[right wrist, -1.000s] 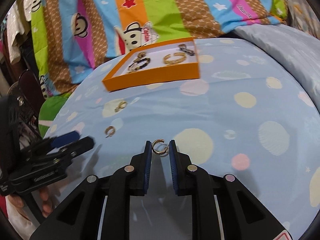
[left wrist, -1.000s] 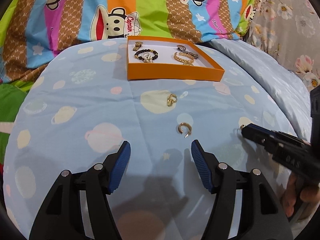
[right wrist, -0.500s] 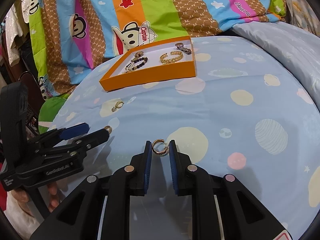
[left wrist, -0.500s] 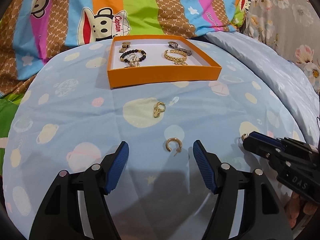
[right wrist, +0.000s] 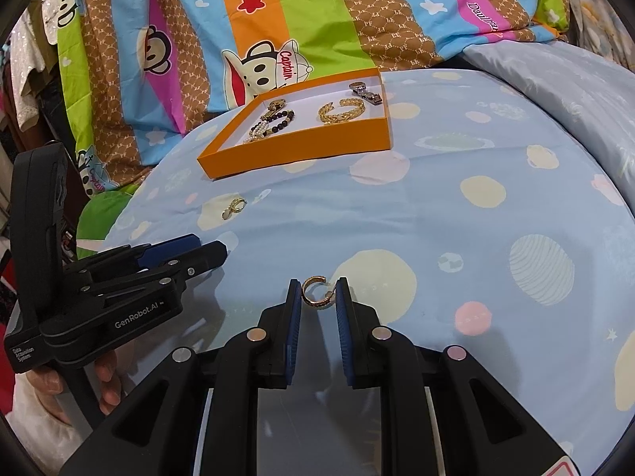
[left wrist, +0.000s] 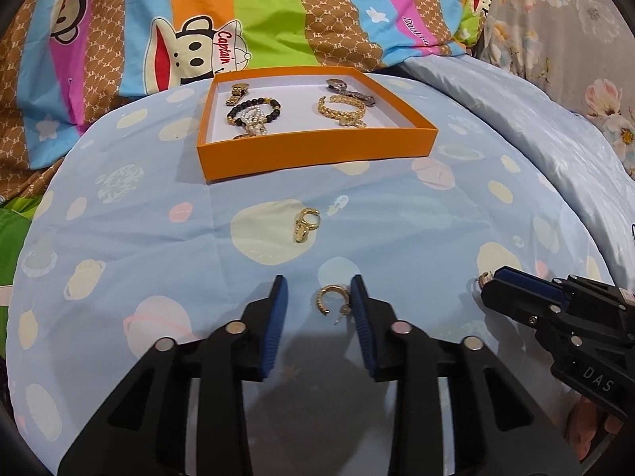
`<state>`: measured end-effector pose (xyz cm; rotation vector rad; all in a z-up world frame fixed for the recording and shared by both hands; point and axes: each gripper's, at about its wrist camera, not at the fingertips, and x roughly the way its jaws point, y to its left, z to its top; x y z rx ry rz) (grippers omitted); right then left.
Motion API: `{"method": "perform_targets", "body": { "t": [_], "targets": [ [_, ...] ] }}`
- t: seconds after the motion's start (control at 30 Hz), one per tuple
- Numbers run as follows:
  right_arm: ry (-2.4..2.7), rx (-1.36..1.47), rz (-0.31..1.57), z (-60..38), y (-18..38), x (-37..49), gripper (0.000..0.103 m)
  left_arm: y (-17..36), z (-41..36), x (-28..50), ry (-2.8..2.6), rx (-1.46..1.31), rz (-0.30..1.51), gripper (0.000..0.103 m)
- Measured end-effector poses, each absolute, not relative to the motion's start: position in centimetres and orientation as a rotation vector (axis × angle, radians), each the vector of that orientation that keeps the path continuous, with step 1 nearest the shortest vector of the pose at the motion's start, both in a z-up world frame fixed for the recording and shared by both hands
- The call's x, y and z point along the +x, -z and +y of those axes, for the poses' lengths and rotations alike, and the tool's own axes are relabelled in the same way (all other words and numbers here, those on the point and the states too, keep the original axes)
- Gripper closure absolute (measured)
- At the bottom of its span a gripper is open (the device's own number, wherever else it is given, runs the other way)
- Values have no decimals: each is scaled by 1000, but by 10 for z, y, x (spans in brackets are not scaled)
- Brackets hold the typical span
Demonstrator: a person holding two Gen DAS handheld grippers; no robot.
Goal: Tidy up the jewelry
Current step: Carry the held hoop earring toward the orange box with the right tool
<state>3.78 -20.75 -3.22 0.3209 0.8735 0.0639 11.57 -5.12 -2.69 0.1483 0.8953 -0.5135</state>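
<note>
Pale blue planet-print bedsheet (left wrist: pixel 139 238) under everything; striped monkey-print quilt (left wrist: pixel 278 16) behind
Shallow orange cardboard tray (left wrist: pixel 317 150) at sheet's far side, bracelets and watches inside
Left gripper (left wrist: pixel 319 297) jaws closing around open gold hoop earring (left wrist: pixel 331 299) lying on sheet; right pad touching it, left pad apart
Right gripper (right wrist: pixel 317 295) clamped on gold C-shaped ear cuff (right wrist: pixel 316 292)
Small gold double-ring earring (left wrist: pixel 306 224) loose between tray and grippers

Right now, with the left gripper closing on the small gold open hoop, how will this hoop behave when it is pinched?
The gold hoop looks thin, stiff and probably light. Its rounded metal may slip sideways against the pads. The soft bedsheet could let it sink or tilt.
</note>
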Motion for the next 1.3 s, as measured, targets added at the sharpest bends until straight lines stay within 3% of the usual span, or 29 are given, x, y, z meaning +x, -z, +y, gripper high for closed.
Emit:
{"method": "perform_targets", "body": {
  "t": [0.07,0.8,1.3],
  "targets": [
    [-64,322,874,-208,32,38,86,27,-52,115,523,148,895,86],
    [-62,331,841,-208,28,33,86,16,-27,90,554,73,864,86],
    [-123,301,828,-205,1,22,87,4,84,68,358,-17,866,86]
  ]
}}
